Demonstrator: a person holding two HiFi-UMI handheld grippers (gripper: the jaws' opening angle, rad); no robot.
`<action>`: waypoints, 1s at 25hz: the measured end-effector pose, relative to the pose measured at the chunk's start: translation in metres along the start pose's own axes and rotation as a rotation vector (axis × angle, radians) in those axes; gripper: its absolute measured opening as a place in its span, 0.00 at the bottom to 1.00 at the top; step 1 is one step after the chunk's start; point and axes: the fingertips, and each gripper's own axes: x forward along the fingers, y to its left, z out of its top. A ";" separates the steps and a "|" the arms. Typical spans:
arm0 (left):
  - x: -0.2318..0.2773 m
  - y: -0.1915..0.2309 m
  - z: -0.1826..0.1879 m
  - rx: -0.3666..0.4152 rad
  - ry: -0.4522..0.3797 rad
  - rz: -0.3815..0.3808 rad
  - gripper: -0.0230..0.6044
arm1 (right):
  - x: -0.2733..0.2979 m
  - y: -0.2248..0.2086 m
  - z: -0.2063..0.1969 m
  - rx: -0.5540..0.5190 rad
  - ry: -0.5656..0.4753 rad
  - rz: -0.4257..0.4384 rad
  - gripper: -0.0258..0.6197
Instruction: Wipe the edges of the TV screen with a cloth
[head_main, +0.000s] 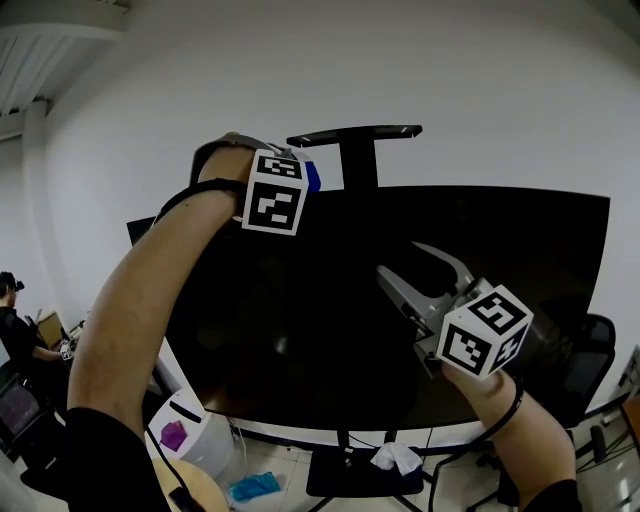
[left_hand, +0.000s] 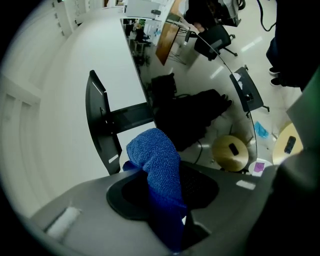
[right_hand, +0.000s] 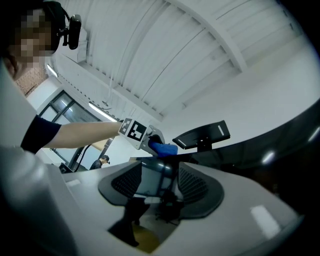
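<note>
**Cloth held at the top edge of the TV screen**

Blue cloth (left_hand: 156, 167), one piece of nubby fabric, was clamped between the closed jaws of the left gripper (left_hand: 165, 186), with a folded end bulging out past the fingertips. It sat at the top edge of the TV screen (head_main: 400, 330), towards that edge's left part and just beside the black post of the stand. Whether the fabric actually pressed on the frame could not be told.

The screen was dark and glossy, and it mirrored the room faintly. The right gripper (head_main: 402, 260) hung in front of the glass lower and to the right, pointing up at a slant, its jaws apart with nothing between them. Each of the two grippers carried one cube of black-and-white square markers.

A flat black bracket (head_main: 355, 132) topped the post, against a plain white wall (head_main: 500, 90). On the pale floor below stood a round white bin (head_main: 190, 432) with something purple on it. A blue scrap (head_main: 254, 487) lay near it, and a crumpled white cloth (head_main: 397, 458) lay on the stand's base. An office chair (head_main: 592, 350) stood at the right, and one person (head_main: 14, 325) was at the far left.
</note>
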 end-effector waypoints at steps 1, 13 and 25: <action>0.000 0.002 0.006 -0.004 -0.003 -0.003 0.24 | -0.004 -0.002 0.003 -0.012 -0.005 -0.001 0.41; -0.011 0.039 0.099 -0.029 0.058 -0.026 0.24 | -0.089 -0.059 0.039 -0.053 -0.044 0.066 0.41; -0.021 0.089 0.214 -0.032 0.048 -0.028 0.24 | -0.184 -0.154 0.059 -0.067 -0.023 0.010 0.41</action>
